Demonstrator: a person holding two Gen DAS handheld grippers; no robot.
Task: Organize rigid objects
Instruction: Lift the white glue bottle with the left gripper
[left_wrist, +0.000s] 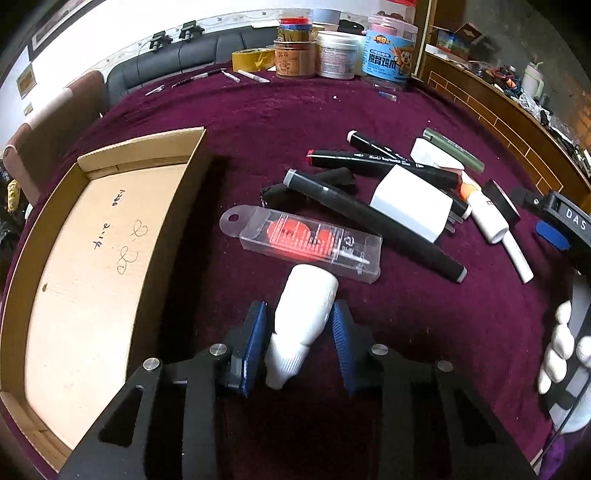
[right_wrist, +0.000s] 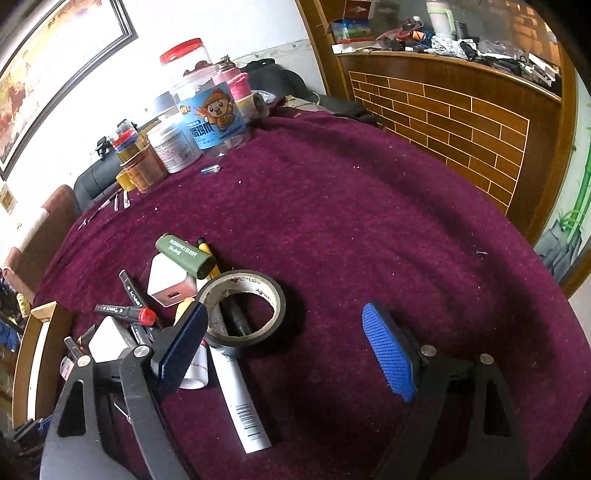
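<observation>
My left gripper (left_wrist: 300, 314) is shut on a small white bottle (left_wrist: 301, 325) and holds it over the maroon cloth, just right of the open cardboard box (left_wrist: 92, 258). Beyond it lie a clear plastic case with an orange insert (left_wrist: 306, 240), black markers (left_wrist: 369, 221), white chargers (left_wrist: 410, 206) and a green tube (left_wrist: 454, 147). My right gripper (right_wrist: 291, 347) is open and empty, its left finger (right_wrist: 181, 347) beside a black tape roll (right_wrist: 247, 306), a white tube (right_wrist: 240, 402), a green tube (right_wrist: 184, 254) and a white charger (right_wrist: 168, 280).
Jars, tins and a yellow tape roll (left_wrist: 251, 59) stand at the table's far edge, with pens (left_wrist: 199, 77) nearby. A wooden brick-pattern counter (right_wrist: 461, 122) stands to the right. The cloth to the right of the tape roll (right_wrist: 406, 221) carries only lint.
</observation>
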